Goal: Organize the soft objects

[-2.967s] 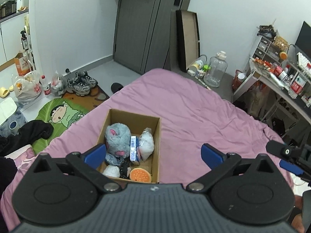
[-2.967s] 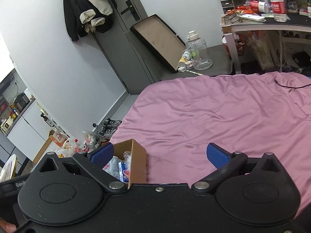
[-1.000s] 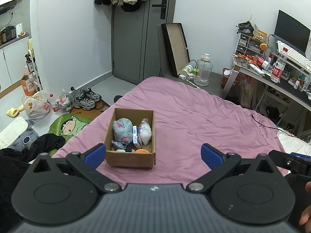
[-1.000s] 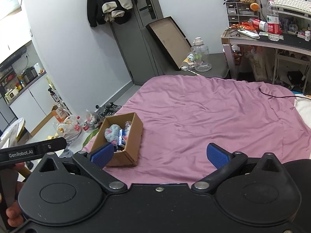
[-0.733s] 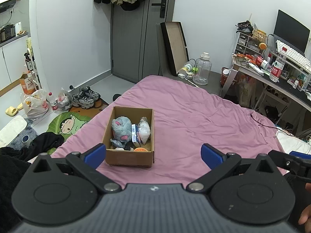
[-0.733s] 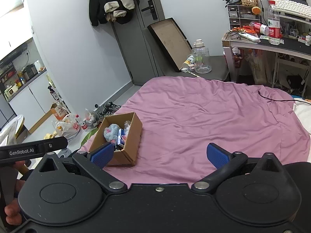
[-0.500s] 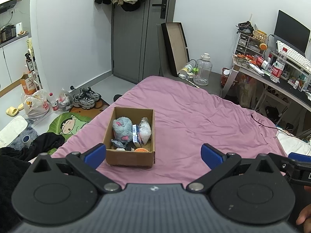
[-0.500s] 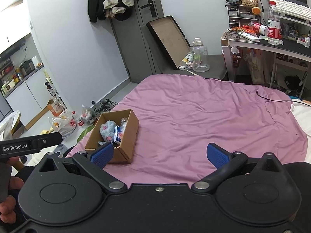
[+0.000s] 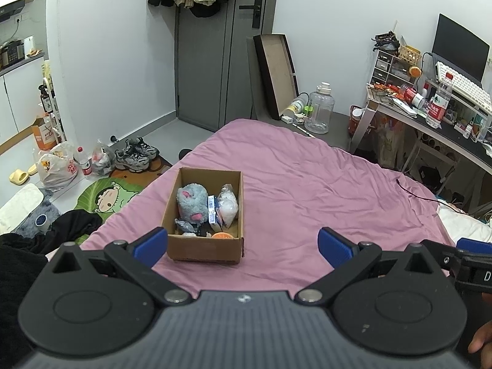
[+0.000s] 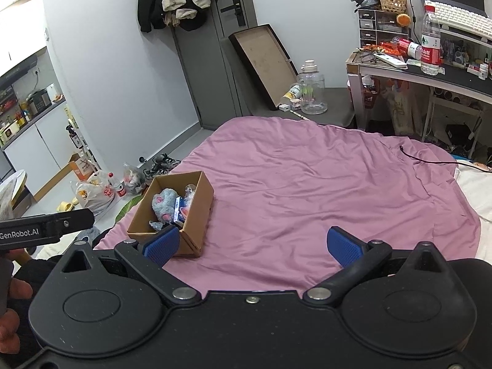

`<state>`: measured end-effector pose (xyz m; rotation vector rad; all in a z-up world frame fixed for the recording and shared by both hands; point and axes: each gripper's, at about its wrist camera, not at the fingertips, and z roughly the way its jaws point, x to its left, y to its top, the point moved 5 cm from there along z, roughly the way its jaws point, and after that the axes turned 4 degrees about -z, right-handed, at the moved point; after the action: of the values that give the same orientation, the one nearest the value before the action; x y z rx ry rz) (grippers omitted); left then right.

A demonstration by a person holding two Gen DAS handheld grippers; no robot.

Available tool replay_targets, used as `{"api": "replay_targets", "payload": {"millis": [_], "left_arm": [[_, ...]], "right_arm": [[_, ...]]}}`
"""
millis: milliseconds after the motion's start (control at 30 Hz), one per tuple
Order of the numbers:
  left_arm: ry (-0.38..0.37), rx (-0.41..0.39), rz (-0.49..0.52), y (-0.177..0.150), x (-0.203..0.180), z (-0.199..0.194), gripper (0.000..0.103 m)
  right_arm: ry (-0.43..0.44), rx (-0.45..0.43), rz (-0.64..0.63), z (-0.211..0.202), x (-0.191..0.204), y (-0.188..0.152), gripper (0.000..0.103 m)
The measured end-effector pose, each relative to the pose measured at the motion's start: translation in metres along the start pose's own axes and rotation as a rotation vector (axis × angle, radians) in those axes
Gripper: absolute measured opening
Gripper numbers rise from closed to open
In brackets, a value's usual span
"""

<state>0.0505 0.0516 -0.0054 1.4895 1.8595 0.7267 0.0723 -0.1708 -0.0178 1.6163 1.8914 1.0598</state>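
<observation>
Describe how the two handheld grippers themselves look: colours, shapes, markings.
Both are alike: the left gripper and right gripper have a black body with two round discs, black linkage arms with silver pivot pins, and two fingers tipped with blue ribbed pads. The left one has a ribbed grey centre panel. Seen from the right camera, its side reads "GenRobot.AI" in white. A bare hand grips it; no sleeve is clearly visible.

The right gripper (image 10: 250, 244) hung above the pink bed (image 10: 307, 184), its blue fingers (image 10: 341, 244) wide apart and empty. A cardboard box (image 10: 196, 215) with a grey plush (image 10: 164, 201) inside stood near the bed's left edge.
</observation>
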Motion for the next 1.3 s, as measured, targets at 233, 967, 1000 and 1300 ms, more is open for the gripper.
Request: {"api": "replay_targets", "payload": {"millis": [233, 967, 1000, 1300], "left_arm": [[0.001, 0.002, 0.008, -0.004, -0.003, 0.002, 0.103], [0.010, 0.016, 0.013, -0.011, 0.001, 0.009, 0.103], [0.012, 0.018, 0.013, -0.011, 0.001, 0.009, 0.103], [0.011, 0.022, 0.024, -0.013, -0.002, 0.008, 0.103]], "right_arm": [[-0.006, 0.001, -0.004, 0.001, -0.001, 0.000, 0.103], [-0.048, 0.009, -0.042, 0.005, 0.002, -0.002, 0.103], [-0.049, 0.010, -0.041, 0.005, 0.001, -0.002, 0.103], [-0.040, 0.010, -0.043, 0.004, 0.000, -0.001, 0.103]]}}
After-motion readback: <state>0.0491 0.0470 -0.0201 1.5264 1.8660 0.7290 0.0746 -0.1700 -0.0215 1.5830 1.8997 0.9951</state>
